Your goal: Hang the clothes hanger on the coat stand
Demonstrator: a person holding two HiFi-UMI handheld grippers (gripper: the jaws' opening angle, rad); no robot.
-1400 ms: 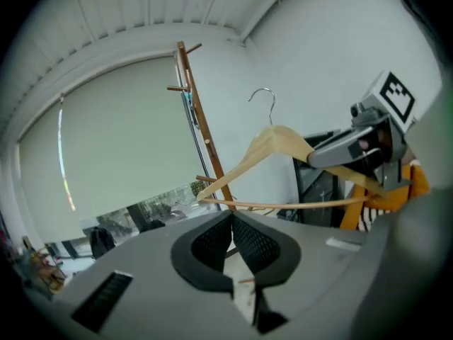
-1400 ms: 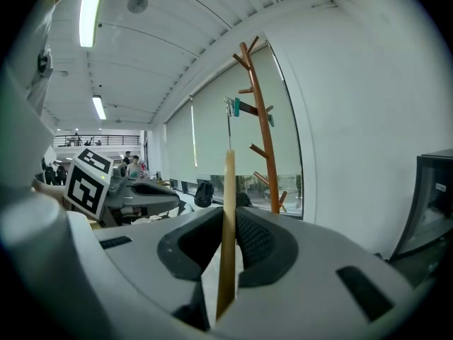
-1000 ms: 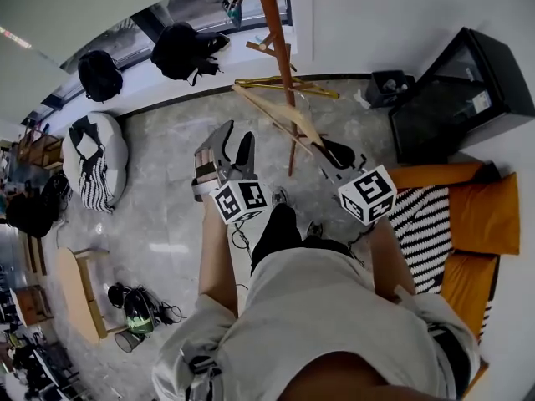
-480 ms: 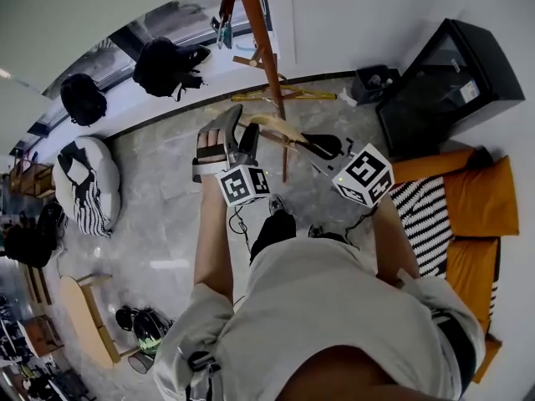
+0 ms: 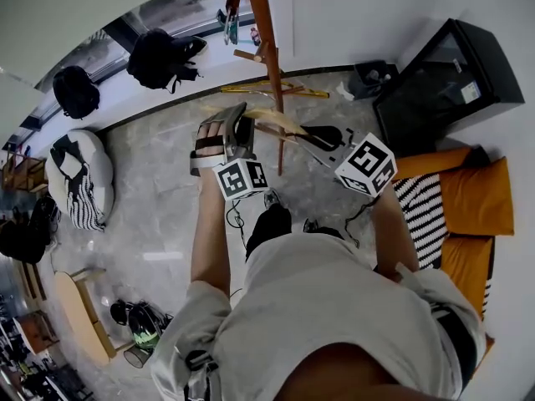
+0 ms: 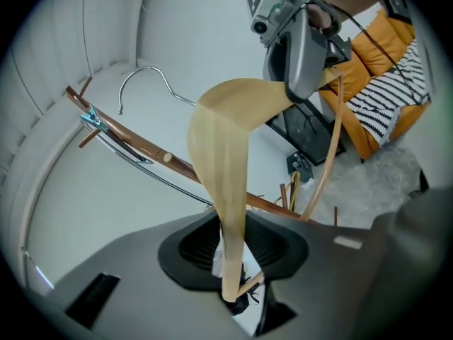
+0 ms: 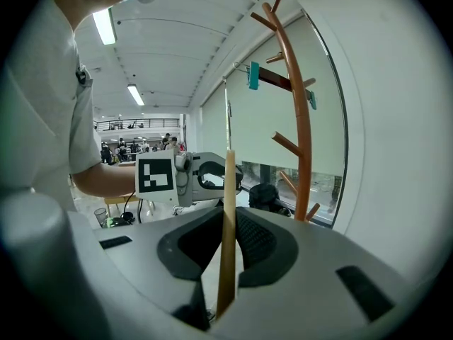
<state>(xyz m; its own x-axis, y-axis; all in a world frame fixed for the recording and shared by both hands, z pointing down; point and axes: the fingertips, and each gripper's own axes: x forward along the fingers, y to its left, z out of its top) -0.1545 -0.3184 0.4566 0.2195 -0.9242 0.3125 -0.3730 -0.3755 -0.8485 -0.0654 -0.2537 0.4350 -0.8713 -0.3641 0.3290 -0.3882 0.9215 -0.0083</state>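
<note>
A pale wooden hanger (image 5: 276,122) with a metal hook (image 6: 145,73) is held between both grippers in front of the person. My right gripper (image 5: 313,134) is shut on one arm of the hanger (image 7: 228,204). My left gripper (image 5: 238,122) is closing around the other arm (image 6: 223,133), which sits between its jaws with a thin gap still showing on one side. The brown coat stand (image 5: 266,32) rises just beyond the hanger, and its pegs (image 7: 301,119) show in the right gripper view.
A second hanger with teal clips (image 7: 253,75) hangs on the stand. A black cabinet (image 5: 451,82) stands at the right, with orange and striped cushions (image 5: 468,207) below it. Backpacks (image 5: 163,53) lie on the window ledge and a beanbag (image 5: 75,178) sits at the left.
Both grippers and the hanger have moved up closer to the coat stand. The left gripper's jaws, wide apart before, have drawn in around the hanger's arm.
</note>
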